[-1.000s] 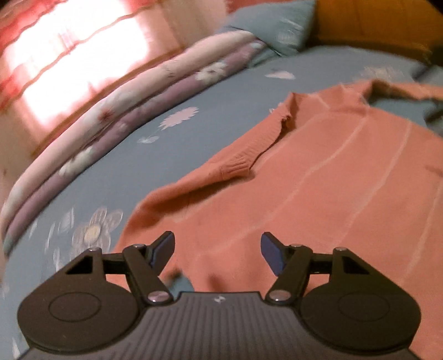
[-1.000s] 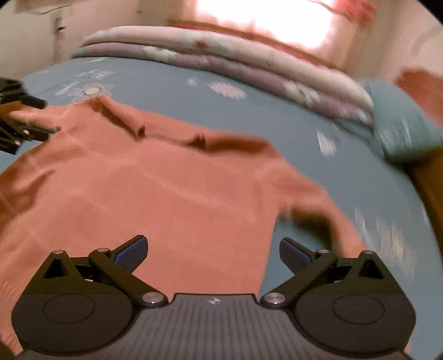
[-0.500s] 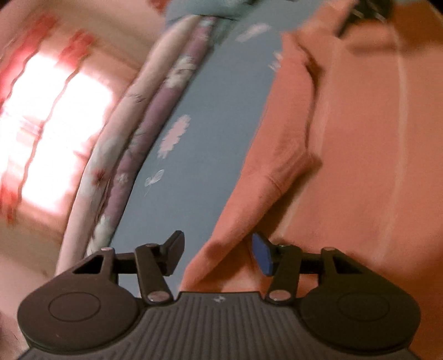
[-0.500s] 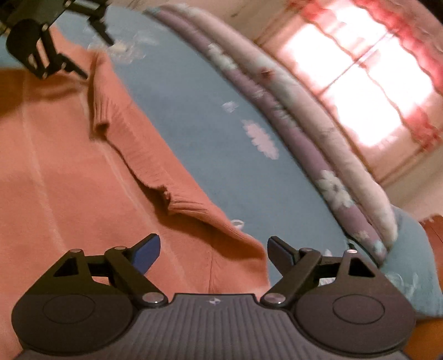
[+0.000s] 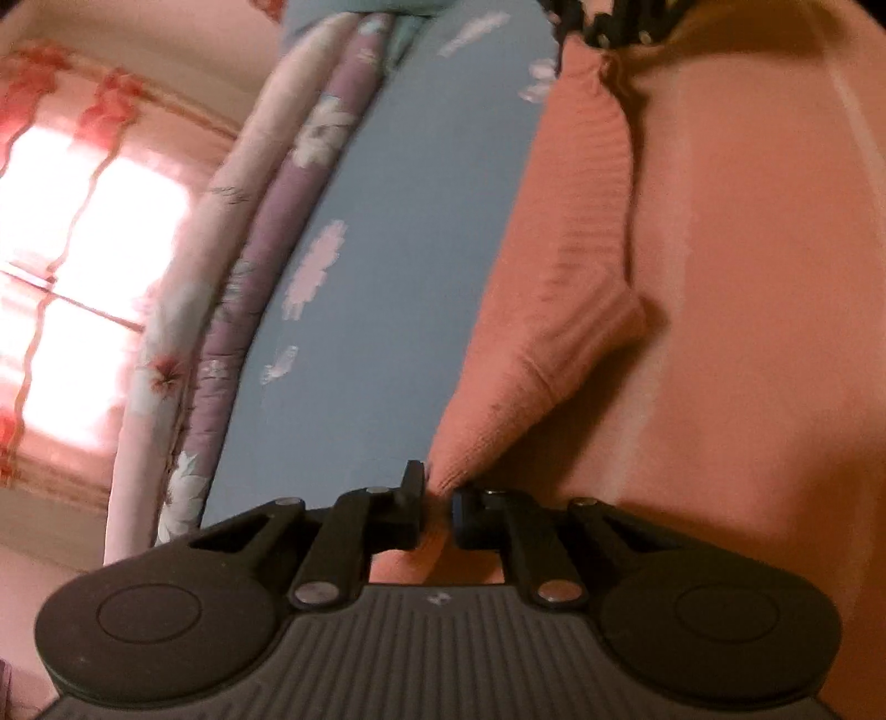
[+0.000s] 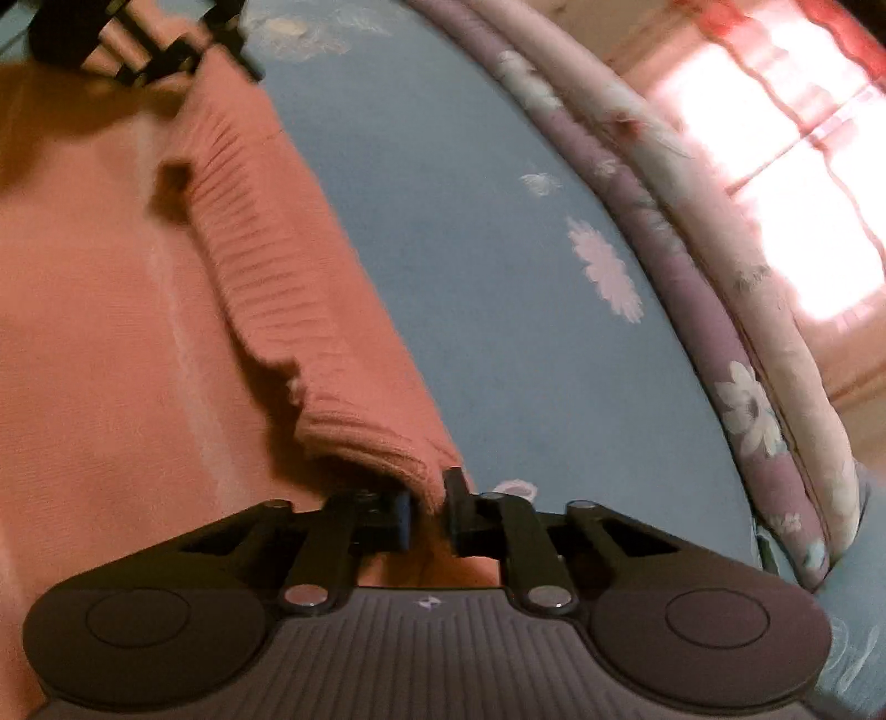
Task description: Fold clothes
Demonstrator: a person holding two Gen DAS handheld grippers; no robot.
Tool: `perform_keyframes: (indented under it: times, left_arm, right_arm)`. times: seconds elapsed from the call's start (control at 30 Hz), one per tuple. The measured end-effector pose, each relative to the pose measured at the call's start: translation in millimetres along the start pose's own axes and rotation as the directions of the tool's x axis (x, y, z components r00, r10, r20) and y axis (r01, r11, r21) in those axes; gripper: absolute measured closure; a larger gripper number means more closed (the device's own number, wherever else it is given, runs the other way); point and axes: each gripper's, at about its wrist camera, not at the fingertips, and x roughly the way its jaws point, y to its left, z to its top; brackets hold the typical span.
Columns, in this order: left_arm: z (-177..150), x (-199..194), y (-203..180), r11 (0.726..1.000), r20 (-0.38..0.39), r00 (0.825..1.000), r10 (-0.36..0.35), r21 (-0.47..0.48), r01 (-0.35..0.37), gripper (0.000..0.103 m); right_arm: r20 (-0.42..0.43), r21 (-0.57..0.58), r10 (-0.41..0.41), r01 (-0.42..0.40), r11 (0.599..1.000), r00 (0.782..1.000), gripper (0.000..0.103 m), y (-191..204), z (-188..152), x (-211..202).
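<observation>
An orange knitted sweater (image 5: pixel 720 288) lies spread on a blue flowered bedsheet (image 5: pixel 398 288). In the left wrist view my left gripper (image 5: pixel 438 498) is shut on the sweater's ribbed edge, cloth pinched between its pads. The right gripper (image 5: pixel 603 22) shows at the top of that view, at the far end of the same ribbed band. In the right wrist view my right gripper (image 6: pixel 427 501) is shut on the ribbed edge of the sweater (image 6: pixel 111 332). The left gripper (image 6: pixel 133 39) appears at the top left there, on the band's other end.
A rolled floral quilt in purple and cream (image 5: pixel 221 310) (image 6: pixel 720 288) runs along the bed's far side. Behind it hangs a bright window with red-trimmed curtains (image 5: pixel 61 266) (image 6: pixel 803 166). Bare blue sheet (image 6: pixel 498 277) lies between sweater and quilt.
Both grippers moved down to the sweater's ribbed edge, rolled, and went from open to shut on the cloth. Each now sits at one end of the band.
</observation>
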Motion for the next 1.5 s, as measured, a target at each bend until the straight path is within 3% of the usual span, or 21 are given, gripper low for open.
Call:
perform_keyframes:
  times: [0.13,0.33,0.43,0.5,0.57,0.63,0.67,0.73,0.83,0.9,1.0,1.03,1.13,1.17,1.27,1.37,1.5]
  left_arm:
    - [1.3,9.4,17.4,0.989,-0.004,1.000,0.024,-0.146,-0.024,0.099]
    - [7.2,33.7,21.3,0.979,-0.052,0.996,0.066,-0.192,-0.074,0.099]
    - [7.6,45.8,28.8,0.965,-0.080,0.996,0.027,-0.258,-0.047,0.098]
    - [6.3,55.9,43.5,0.926,-0.099,0.994,-0.035,-0.379,-0.005,0.095]
    - [-1.9,62.2,64.3,0.851,-0.076,0.993,-0.095,-0.524,0.041,0.092]
    - [-11.0,66.6,79.7,0.794,-0.059,0.989,-0.136,-0.604,0.073,0.089]
    - [-13.4,68.7,83.5,0.786,-0.063,0.990,-0.127,-0.616,0.061,0.087]
    - [-16.7,72.9,88.6,0.775,-0.074,0.993,-0.097,-0.632,0.028,0.087]
    - [-17.9,91.5,87.8,0.803,-0.164,0.986,-0.012,-0.589,-0.088,0.087]
    - [-24.0,100.7,88.5,0.793,-0.199,0.980,-0.018,-0.600,-0.107,0.087]
    - [-28.5,82.2,94.5,0.743,-0.124,0.992,0.003,-0.664,-0.086,0.087]
    - [-27.9,72.7,95.8,0.729,-0.084,0.996,0.006,-0.681,-0.062,0.087]
    - [-21.3,57.2,100.5,0.711,0.040,0.999,-0.036,-0.701,0.054,0.084]
    - [-16.7,59.7,100.6,0.703,0.071,0.994,-0.082,-0.703,0.108,0.079]
    - [1.2,73.7,90.0,0.707,0.105,0.982,-0.160,-0.681,0.188,0.079]
    - [12.8,101.1,77.6,0.750,0.020,0.992,-0.125,-0.653,0.108,0.078]
    - [21.1,123.6,70.3,0.796,-0.096,0.995,-0.022,-0.604,-0.040,0.078]
  right_arm:
    - [0.032,0.105,-0.074,0.070,0.992,0.997,0.096,-15.7,1.9,1.1]
    - [-0.001,0.170,-0.155,0.153,0.974,0.988,0.097,-19.7,8.7,20.7]
    - [-0.041,0.176,-0.179,0.184,0.967,0.983,0.097,-19.6,8.5,38.1]
    - [-0.068,0.219,-0.177,0.188,0.957,0.982,0.097,-24.4,8.5,47.5]
    - [-0.092,0.278,-0.170,0.190,0.942,0.981,0.094,-30.6,8.9,55.9]
    - [-0.098,0.318,-0.177,0.199,0.927,0.979,0.091,-37.3,9.2,59.8]
    - [-0.099,0.335,-0.182,0.205,0.920,0.978,0.084,-40.7,9.1,61.3]
    - [-0.106,0.366,-0.191,0.217,0.905,0.976,0.082,-47.7,8.2,65.7]
    - [-0.102,0.407,-0.175,0.201,0.891,0.979,0.081,-55.0,5.7,67.4]
    - [-0.100,0.426,-0.165,0.192,0.884,0.981,0.077,-58.1,5.2,65.9]
    - [-0.065,0.494,-0.133,0.148,0.857,0.989,0.067,-71.4,0.2,51.8]
    - [-0.050,0.526,-0.118,0.127,0.841,0.992,0.058,-77.2,-3.5,45.8]
    - [-0.011,0.622,-0.066,0.058,0.781,0.998,0.053,-94.0,-16.6,30.0]
    - [-0.007,0.654,-0.056,0.047,0.755,0.998,0.053,-98.4,-21.4,26.4]
    - [-0.004,0.707,-0.054,0.041,0.706,0.999,0.051,-103.2,-32.8,14.5]
    - [0.011,0.718,-0.054,0.030,0.696,0.998,0.046,-97.9,-40.7,-2.4]
    - [0.029,0.689,-0.045,0.013,0.724,0.999,0.042,-84.3,-47.8,-26.7]
